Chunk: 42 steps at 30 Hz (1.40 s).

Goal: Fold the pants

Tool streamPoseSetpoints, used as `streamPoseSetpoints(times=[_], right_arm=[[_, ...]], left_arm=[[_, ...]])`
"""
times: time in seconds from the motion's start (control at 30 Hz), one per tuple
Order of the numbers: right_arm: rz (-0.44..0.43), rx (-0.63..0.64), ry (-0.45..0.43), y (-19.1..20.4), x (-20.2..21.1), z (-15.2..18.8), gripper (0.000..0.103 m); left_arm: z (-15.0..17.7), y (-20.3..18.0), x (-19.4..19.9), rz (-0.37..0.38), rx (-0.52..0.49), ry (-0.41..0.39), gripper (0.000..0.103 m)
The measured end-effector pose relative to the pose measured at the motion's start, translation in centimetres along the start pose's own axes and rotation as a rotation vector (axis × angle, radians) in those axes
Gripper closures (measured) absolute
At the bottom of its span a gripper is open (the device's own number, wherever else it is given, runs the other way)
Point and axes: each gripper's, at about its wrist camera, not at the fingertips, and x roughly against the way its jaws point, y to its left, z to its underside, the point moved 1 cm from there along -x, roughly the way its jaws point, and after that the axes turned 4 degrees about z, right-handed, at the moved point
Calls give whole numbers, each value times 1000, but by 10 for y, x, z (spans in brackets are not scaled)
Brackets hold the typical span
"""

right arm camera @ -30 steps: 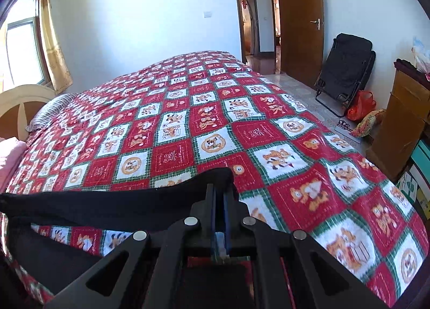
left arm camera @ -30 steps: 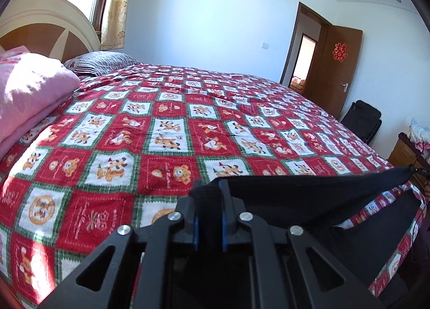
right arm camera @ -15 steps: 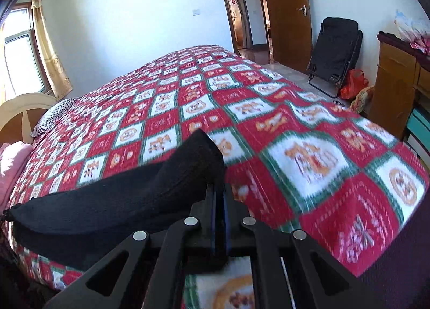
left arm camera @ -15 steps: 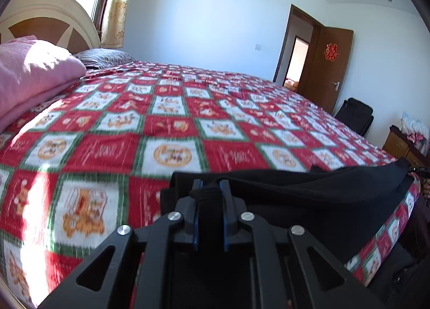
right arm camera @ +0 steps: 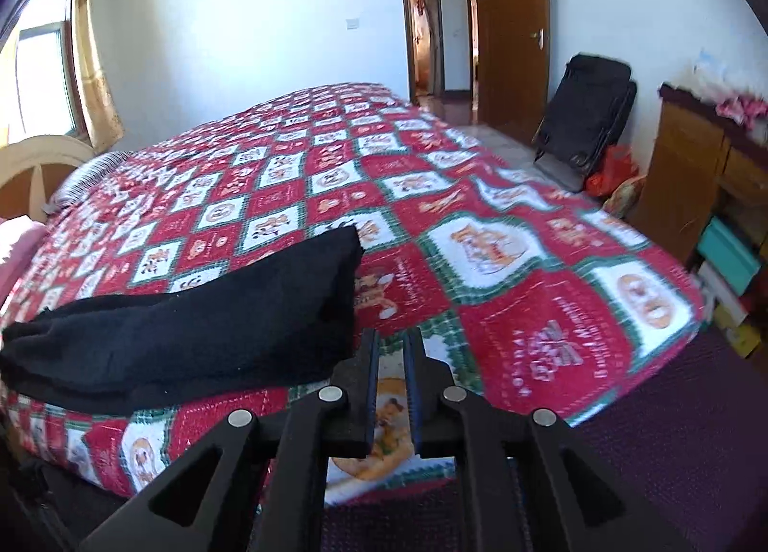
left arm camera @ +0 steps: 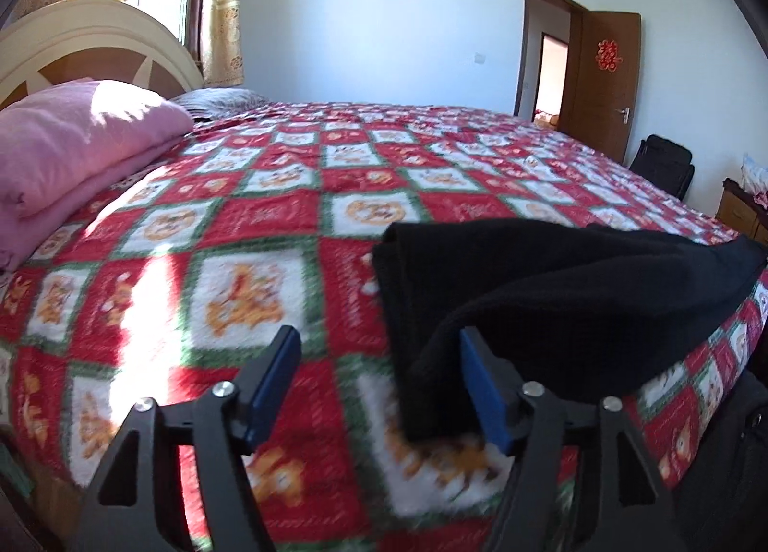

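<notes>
The left tongs (left arm camera: 379, 389) are opening over the red patterned bedspread (left arm camera: 269, 235), a corner of the folded black pants (left arm camera: 552, 293) draped over the right finger, with a pink folded quilt (left arm camera: 72, 139) by the headboard (left arm camera: 96, 43).

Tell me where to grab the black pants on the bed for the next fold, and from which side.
Probably take the black pants at the short folded end, coming in low from the near bed edge: the layers there stack into one thick, exposed lip.
</notes>
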Motion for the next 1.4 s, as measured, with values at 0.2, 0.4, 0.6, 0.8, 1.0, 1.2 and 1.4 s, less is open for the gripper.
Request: streamPoseSetpoints(times=[0.2, 0.4, 0.6, 0.8, 1.0, 1.2, 1.4], right_arm=[[-69, 40, -63, 31, 22, -12, 88], [-254, 237, -40, 124, 28, -17, 49], [-416, 519, 12, 206, 35, 11, 49], [-432, 698, 35, 255, 18, 40, 49], [-387, 774, 69, 277, -10, 48, 49], [-384, 791, 78, 284, -19, 53, 77], [-392, 781, 37, 283, 2, 43, 99]], left_arm=[[17, 34, 22, -109, 96, 16, 33], [10, 11, 28, -40, 106, -39, 34], [2, -44, 19, -40, -117, -36, 34], [2, -56, -7, -111, -215, 14, 44], [-4, -59, -20, -107, -225, 29, 72], [-12, -57, -13, -62, -217, 5, 87], [-18, -53, -2, -63, -241, -21, 92]])
